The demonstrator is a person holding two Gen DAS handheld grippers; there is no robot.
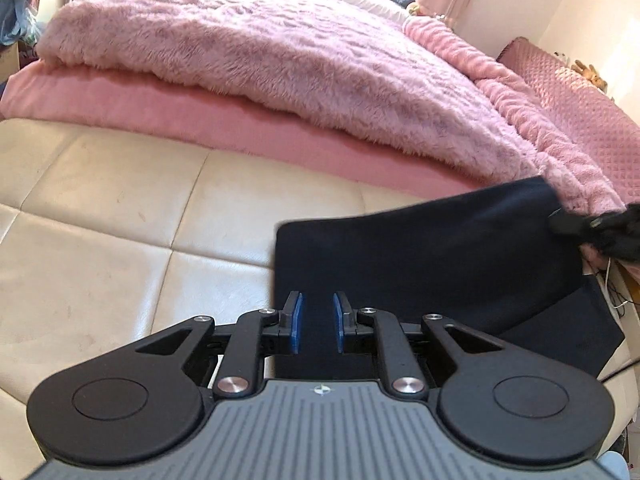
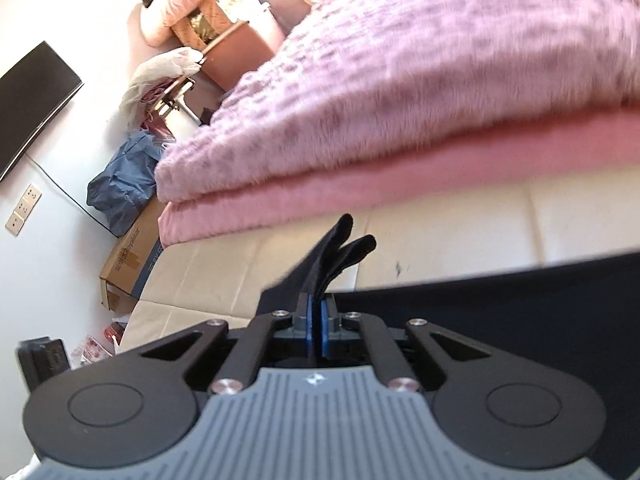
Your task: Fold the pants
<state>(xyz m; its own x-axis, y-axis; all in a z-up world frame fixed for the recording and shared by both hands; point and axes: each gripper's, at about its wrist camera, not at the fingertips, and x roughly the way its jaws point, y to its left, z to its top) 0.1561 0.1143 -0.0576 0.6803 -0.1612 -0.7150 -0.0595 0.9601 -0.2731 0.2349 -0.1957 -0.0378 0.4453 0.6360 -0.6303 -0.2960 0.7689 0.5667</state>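
Mid-fold. Dark navy pants [image 1: 420, 264] lie on the cream quilted bed base [image 1: 100, 248], just below the pink fuzzy blanket [image 1: 280, 60], with one layer doubled over another. Right tool [image 2: 319, 322] is clamped on a bunched edge of the pants, fabric sticking out past the pads. Left tool [image 1: 318, 322] hangs over the pants with a narrow gap, gripping nothing. Next, I'd guess: right carries its edge across to the opposite edge, left pins or smooths the crease.

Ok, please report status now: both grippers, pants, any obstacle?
Left gripper open over pants. Right gripper shut on pants edge. Pink blanket beside, not blocking.
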